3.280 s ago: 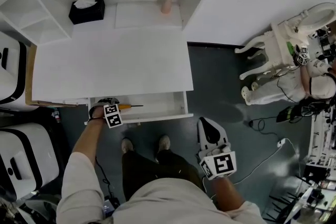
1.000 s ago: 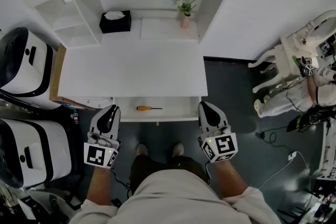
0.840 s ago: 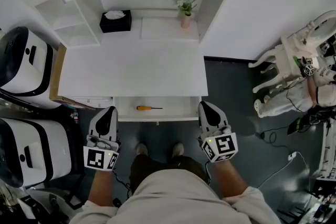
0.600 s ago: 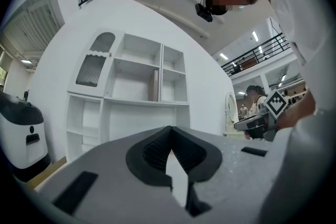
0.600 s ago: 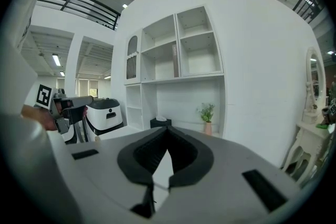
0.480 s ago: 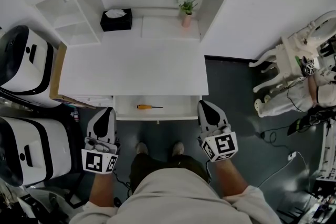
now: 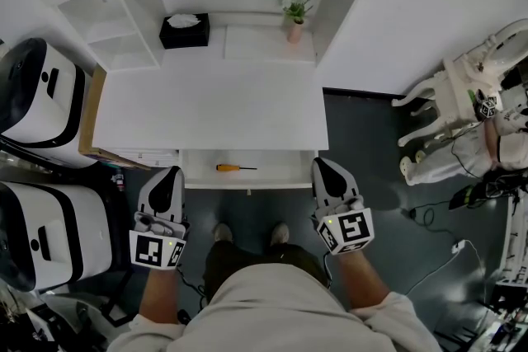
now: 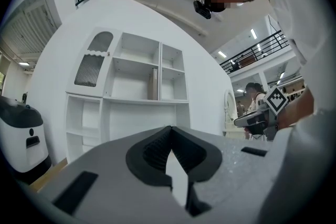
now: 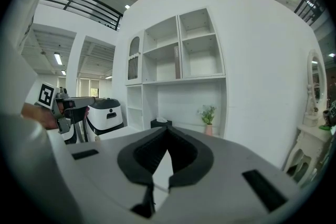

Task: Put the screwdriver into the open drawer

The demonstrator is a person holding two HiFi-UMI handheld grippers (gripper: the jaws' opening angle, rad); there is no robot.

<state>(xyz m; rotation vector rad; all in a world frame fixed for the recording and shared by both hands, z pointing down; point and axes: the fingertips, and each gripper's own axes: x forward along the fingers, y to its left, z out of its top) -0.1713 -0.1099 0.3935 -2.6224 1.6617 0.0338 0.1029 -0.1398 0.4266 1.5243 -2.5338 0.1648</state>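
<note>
One screwdriver (image 7: 235, 168) is seen lying inside the one open drawer (image 7: 285, 169), nearer its left end, and bare room is seen toward the right end. Two grippers are held just outside the drawer's front corners. The left gripper (image 7: 171, 171) and the right gripper (image 7: 322, 164) are both clenched on nothing.

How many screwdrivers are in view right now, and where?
1. The screwdriver lies in the open drawer, left of its middle, orange handle to the left. None shows on the desk top; the drawer's rear under it is hidden.
</note>
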